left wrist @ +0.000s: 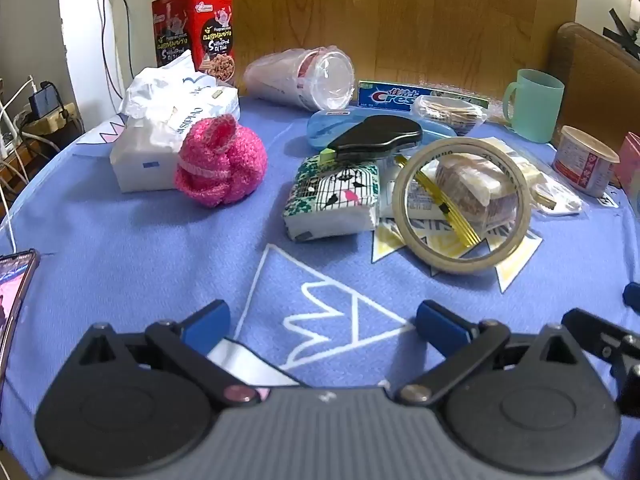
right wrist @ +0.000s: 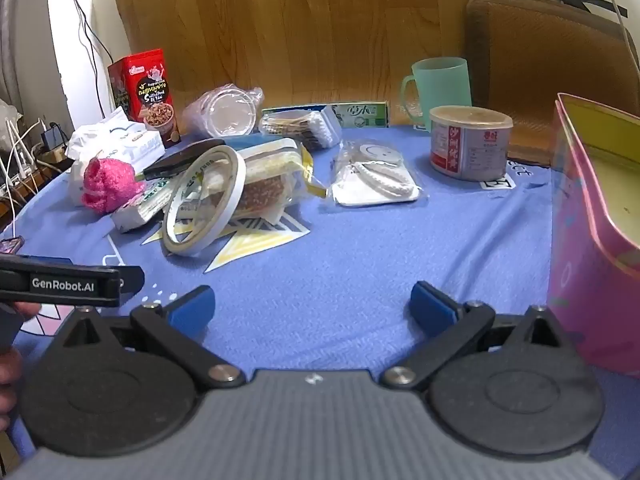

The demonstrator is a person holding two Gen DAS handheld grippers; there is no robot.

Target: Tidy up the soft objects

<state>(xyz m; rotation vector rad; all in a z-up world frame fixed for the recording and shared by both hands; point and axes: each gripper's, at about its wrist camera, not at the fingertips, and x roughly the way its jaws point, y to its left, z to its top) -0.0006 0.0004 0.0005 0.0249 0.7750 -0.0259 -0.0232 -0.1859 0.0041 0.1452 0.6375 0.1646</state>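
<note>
A pink crocheted ball [left wrist: 219, 161] lies on the blue tablecloth [left wrist: 160, 248], leaning on a white tissue pack [left wrist: 160, 136]. A small printed tissue packet [left wrist: 334, 200] with bird cages lies right of it. My left gripper [left wrist: 322, 322] is open and empty, low over the cloth, well short of them. In the right wrist view the pink ball [right wrist: 108, 184] and the printed packet [right wrist: 140, 206] lie far left. My right gripper [right wrist: 312, 308] is open and empty over bare cloth. An open pink box [right wrist: 592, 240] stands at its right.
A tape roll [left wrist: 464, 204] leans on a wrapped snack. A red snack box [left wrist: 200, 28], stacked plastic cups [left wrist: 308, 76], toothpaste box [left wrist: 396, 96], green mug [left wrist: 534, 104] and tin can [right wrist: 470, 142] stand behind. A phone [left wrist: 14, 288] lies at left. The left gripper's body [right wrist: 64, 282] shows.
</note>
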